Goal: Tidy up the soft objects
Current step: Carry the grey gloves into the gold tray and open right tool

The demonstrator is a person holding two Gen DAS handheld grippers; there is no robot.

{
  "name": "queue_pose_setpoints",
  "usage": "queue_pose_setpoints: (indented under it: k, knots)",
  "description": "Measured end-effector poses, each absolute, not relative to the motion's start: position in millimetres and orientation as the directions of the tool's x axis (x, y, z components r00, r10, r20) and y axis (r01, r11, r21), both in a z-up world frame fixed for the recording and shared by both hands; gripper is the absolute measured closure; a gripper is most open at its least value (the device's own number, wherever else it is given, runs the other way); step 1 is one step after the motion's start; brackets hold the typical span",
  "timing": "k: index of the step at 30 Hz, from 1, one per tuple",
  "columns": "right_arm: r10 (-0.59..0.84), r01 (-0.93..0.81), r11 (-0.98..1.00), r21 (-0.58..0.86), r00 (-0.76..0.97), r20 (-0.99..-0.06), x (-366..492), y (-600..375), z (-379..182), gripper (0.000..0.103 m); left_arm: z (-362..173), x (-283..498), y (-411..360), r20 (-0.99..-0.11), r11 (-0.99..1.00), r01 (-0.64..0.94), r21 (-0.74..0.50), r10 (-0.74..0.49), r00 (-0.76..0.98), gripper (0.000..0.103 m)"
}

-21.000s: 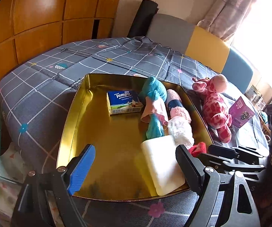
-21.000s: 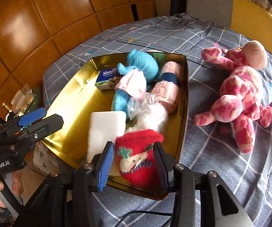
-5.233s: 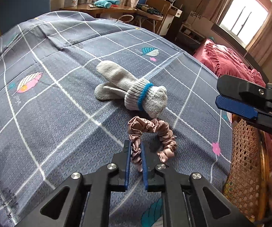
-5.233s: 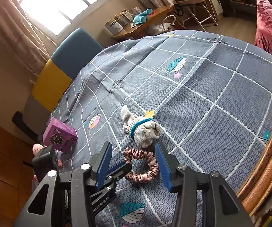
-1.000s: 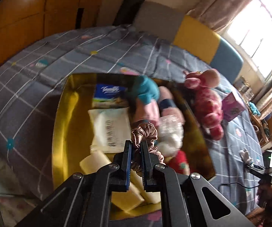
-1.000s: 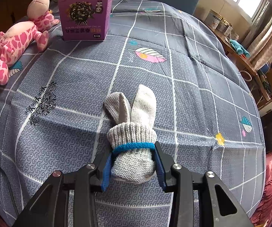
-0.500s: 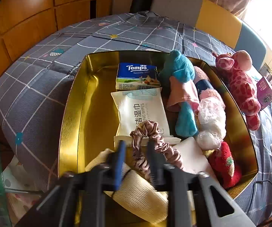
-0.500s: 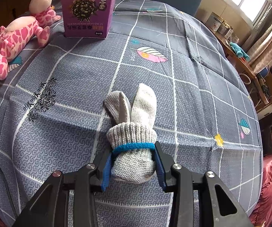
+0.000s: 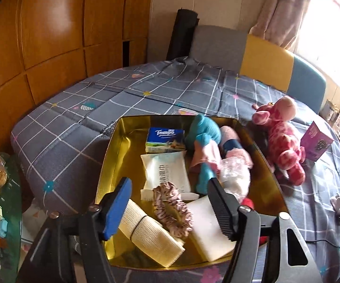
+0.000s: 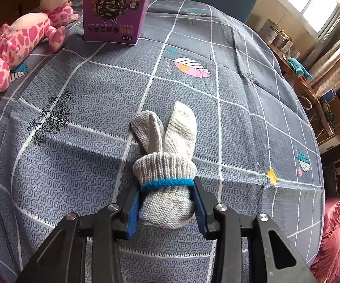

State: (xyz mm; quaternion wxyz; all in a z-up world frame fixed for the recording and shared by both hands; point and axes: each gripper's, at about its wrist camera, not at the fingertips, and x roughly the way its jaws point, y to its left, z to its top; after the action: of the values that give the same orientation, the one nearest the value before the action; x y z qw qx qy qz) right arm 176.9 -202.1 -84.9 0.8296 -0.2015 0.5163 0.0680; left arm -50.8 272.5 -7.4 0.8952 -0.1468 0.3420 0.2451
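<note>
1. My left tongs (image 9: 170,208): matte black frame with angular arms that widen toward the camera.
2. One finger (image 9: 118,208) wears a bright blue pad on its inner face; the other finger (image 9: 222,208) shows a black ribbed edge, like fine teeth.
3. Round silver screw heads sit at the knuckles of each arm, with triangular cut-outs in the black plates below.
4. My right tongs (image 10: 166,206): same black build, blue pads lining both inner faces.
5. Four silver screws show across its arms, two on each side; teardrop cut-outs in the outer plates.
</note>
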Motion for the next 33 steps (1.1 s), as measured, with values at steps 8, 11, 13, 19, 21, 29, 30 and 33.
queue_pose_setpoints:
  k: [8, 11, 13, 19, 21, 29, 30, 33]
  knots:
    - [-0.12, -0.329, 0.896, -0.297, 0.466, -0.877, 172.3, -197.4, -85.0, 0.064, -0.3, -57.8, 250.8, -0.682, 0.854, -0.511, -0.094, 0.319, 0.659, 0.035]
    - [-0.13, -0.322, 0.897, -0.304, 0.465, -0.876, 171.5, -196.4, -85.0, 0.064, 0.1, -60.4, 248.6, -0.682, 0.855, -0.51, -0.093, 0.319, 0.659, 0.035]
    - [-0.14, -0.321, 0.894, -0.314, 0.466, -0.874, 170.0, -194.3, -85.4, 0.064, -0.6, -61.8, 248.6, -0.684, 0.855, -0.509, -0.096, 0.315, 0.658, 0.034]
    - [-0.172, -0.312, 0.884, -0.347, 0.472, -0.864, 165.4, -190.0, -84.7, 0.065, -4.2, -65.9, 250.8, -0.69, 0.854, -0.512, -0.098, 0.313, 0.653, 0.033]
    - [-0.185, -0.306, 0.881, -0.36, 0.478, -0.859, 163.8, -187.8, -81.8, 0.066, -5.4, -67.1, 251.5, -0.692, 0.854, -0.511, -0.099, 0.31, 0.652, 0.032]
    - [-0.015, -0.3, 0.928, -0.221, 0.563, -0.826, 144.3, -153.3, -37.0, 0.066, -5.0, -71.3, 256.6, -0.689, 0.845, -0.526, -0.1, 0.323, 0.649, 0.022]
    - [0.025, -0.323, 0.926, -0.194, 0.566, -0.824, 140.9, -141.6, -32.1, 0.066, -4.0, -72.3, 257.3, -0.687, 0.843, -0.529, -0.101, 0.325, 0.65, 0.022]
    - [0.154, -0.419, 0.902, -0.11, 0.547, -0.823, 130.1, -99.5, -21.5, 0.066, -1.8, -76.5, 260.4, -0.682, 0.838, -0.537, -0.099, 0.336, 0.649, 0.019]
